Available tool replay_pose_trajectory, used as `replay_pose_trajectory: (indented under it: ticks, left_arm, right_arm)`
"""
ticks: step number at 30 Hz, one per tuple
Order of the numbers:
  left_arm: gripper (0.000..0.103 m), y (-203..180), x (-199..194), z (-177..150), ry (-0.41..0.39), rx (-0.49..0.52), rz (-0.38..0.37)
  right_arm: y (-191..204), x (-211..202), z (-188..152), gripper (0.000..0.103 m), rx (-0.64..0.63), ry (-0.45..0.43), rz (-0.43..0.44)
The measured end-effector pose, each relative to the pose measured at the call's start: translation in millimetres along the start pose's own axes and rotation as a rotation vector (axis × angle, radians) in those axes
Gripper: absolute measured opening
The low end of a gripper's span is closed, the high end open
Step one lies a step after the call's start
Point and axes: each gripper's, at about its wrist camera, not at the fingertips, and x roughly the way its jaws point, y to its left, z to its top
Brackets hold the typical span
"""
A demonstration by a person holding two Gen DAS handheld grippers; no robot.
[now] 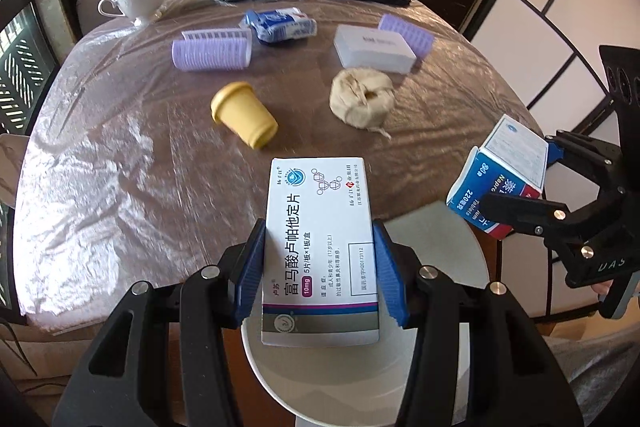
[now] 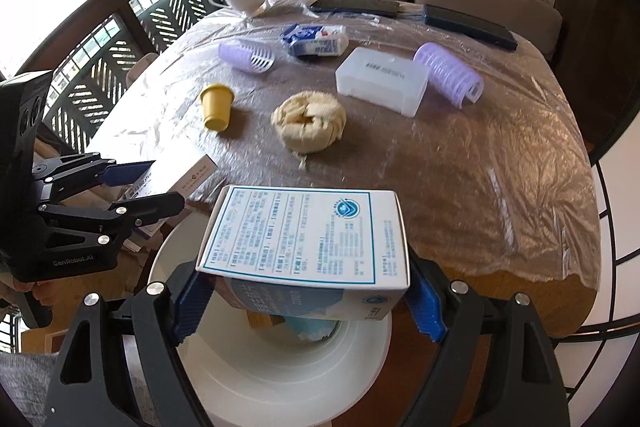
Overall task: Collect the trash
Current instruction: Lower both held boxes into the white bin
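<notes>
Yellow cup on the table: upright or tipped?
Tipped. The yellow cup lies on its side on the plastic-covered table, rim toward the far left and base toward the camera, untouched by either gripper.

cup (image 1: 243,115) left of bundle (image 1: 361,97) — bin (image 2: 280,379) seemingly below

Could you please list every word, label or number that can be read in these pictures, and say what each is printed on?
"富马酸卢帕他定片", "10mg", "5片/板×1板/盒": white cardboard medicine box in the left gripper.
"220", "Tablets", "Napro": blue and white medicine box in the right gripper.
"GenRobot.AI": black body of the left gripper, right wrist view.
Fine print on both boxes, the clear plastic case and the blue and white packet: too small or blurred.
</notes>
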Motion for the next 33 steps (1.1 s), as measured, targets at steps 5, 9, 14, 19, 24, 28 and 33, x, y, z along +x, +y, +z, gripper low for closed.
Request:
replay_pose_trajectory:
  ticks: [5,9,14,19,24,28,33]
  left_arm:
    - [0.052,-4.7,-1.0,-11.6,0.016,0.017,-0.013]
    - [0.052,-8.7,-1.1,-21.6,0.034,0.039,-0.020]
    - [0.052,-13.7,-0.6,-30.3,0.056,0.063,-0.031]
    - [0.052,-17.6,2.6,-36.4,0.074,0.078,-0.034]
    - [0.052,-20.7,4.8,-41.5,0.086,0.096,-0.031]
    - [0.052,-19.8,12.2,-47.3,0.109,0.092,-0.027]
    - [0.052,-17.7,23.4,-54.8,0.135,0.083,-0.016]
  right_arm:
    - [1.8,-0.6,-12.5,0.081,0.001,0.026,0.027]
    - [3.9,-0.5,-21.6,0.081,-0.006,0.048,0.040]
    - [6.3,3.4,-27.7,0.081,-0.020,0.070,0.047]
    - [7.6,10.2,-31.9,0.081,-0.030,0.092,0.051]
    - [8.7,17.0,-36.4,0.081,-0.047,0.115,0.052]
    - [7.8,26.8,-40.3,0.081,-0.049,0.136,0.053]
    - [5.3,37.9,-46.7,0.081,-0.051,0.159,0.050]
